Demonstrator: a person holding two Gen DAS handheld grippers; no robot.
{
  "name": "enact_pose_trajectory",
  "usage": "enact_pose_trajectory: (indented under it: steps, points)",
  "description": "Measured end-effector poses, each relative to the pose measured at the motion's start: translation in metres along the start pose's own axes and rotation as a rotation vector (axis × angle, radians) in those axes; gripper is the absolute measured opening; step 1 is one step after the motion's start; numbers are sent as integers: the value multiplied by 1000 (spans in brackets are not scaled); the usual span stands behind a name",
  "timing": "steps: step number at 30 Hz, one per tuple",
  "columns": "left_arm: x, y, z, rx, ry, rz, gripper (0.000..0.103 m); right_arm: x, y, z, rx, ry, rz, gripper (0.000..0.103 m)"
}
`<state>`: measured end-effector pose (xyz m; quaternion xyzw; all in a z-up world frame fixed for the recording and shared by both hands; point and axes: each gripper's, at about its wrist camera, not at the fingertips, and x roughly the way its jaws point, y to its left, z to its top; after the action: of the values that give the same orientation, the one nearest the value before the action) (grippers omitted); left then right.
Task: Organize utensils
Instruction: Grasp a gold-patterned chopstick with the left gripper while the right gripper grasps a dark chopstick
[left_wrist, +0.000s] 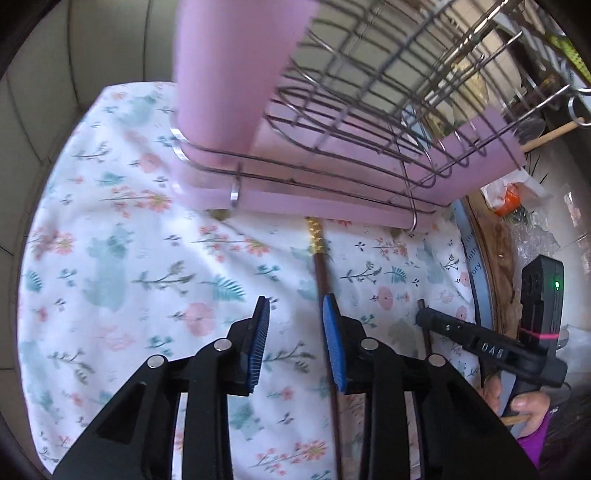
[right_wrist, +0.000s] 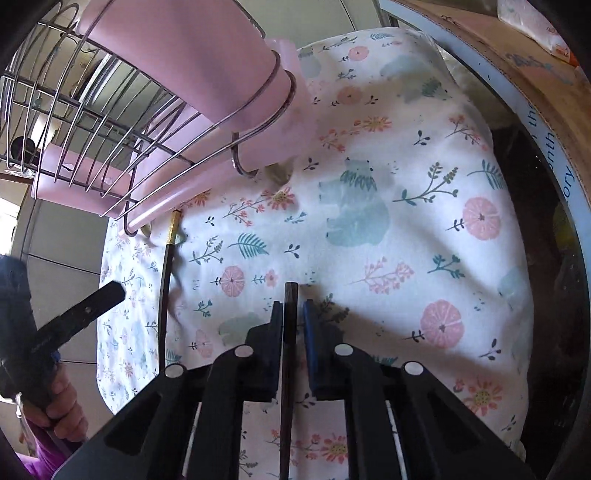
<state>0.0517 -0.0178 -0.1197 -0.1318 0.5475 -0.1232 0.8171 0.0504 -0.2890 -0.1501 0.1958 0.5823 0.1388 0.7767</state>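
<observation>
Beside the floral cloth (right_wrist: 369, 206), a blue band (right_wrist: 570, 192) on a cardboard edge shows partial white letters, "onth" and "ory". The right gripper's (left_wrist: 480, 338) body bears mirrored-looking characters, unclear.

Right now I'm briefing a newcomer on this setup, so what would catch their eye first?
Probably the pink and wire dish rack at the far end of the flowered cloth. Next, the right gripper is closed on a dark chopstick. A second chopstick with a gold tip lies on the cloth, running from the rack's front edge down beside the open left gripper.
</observation>
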Motion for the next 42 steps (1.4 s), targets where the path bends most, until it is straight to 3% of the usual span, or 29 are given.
enact_pose_trajectory:
  steps: [8,13,17,27,34,42]
  points:
    - [33,-26,17,63,64,88,29,-5,-13,-5,33,-31,86,7]
    - [52,-29,21,61,99,138,22,-6,-21,-5,71,-43,139,7]
    - [54,-35,22,87,91,146,7,-9,-26,-6,88,-57,162,7]
    - [41,-43,13,142,134,122,5,-15,-32,-4,134,-79,166,7]
    - [43,-31,5,118,191,113,5,-4,-26,-5,123,-29,143,8]
    - [56,-40,15,186,239,156,6,-5,-30,1,117,43,148,10]
